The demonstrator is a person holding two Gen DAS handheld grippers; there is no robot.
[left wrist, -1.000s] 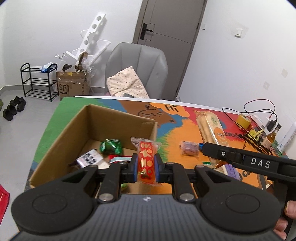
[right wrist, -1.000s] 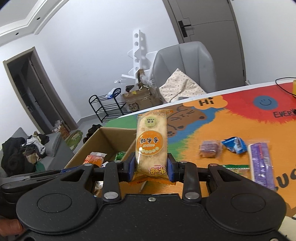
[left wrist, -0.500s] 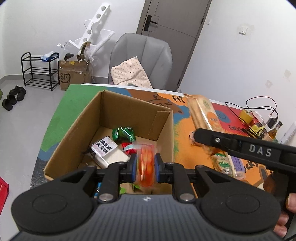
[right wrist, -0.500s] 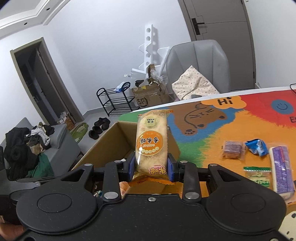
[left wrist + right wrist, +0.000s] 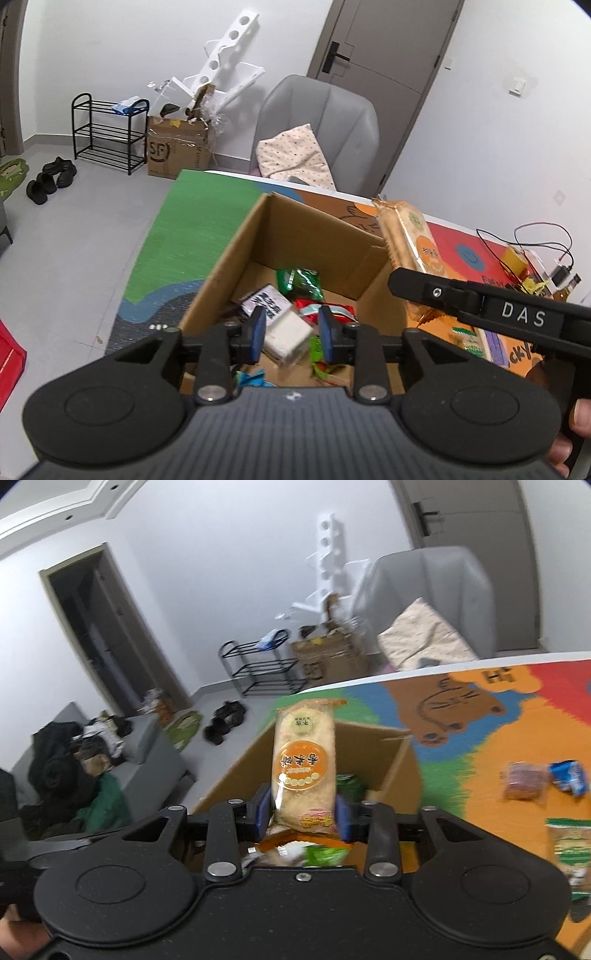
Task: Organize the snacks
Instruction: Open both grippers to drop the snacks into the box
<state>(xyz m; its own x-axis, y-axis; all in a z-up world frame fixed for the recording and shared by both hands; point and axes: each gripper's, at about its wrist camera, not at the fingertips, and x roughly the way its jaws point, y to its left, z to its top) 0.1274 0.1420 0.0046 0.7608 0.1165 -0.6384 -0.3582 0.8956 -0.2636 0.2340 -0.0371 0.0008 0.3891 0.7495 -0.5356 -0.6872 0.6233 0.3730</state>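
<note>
An open cardboard box on the colourful mat holds several snacks, among them a green packet and a white one. My left gripper hangs over the box's near side, its jaws opening with nothing between them. My right gripper grips the lower end of a long orange rice cracker pack, upright above the box. Its jaws are opening and the pack still sits between the pads. In the left wrist view that pack stands at the box's right wall, above a right gripper finger.
Loose snacks lie on the mat right of the box: a brownish packet, a blue one and a green one. Cables and small items crowd the far right. A grey chair stands behind the table.
The left jaws have parted and the red packet they held is gone from between them. Both grippers have moved over the box, the right one carrying the rice cracker pack.
</note>
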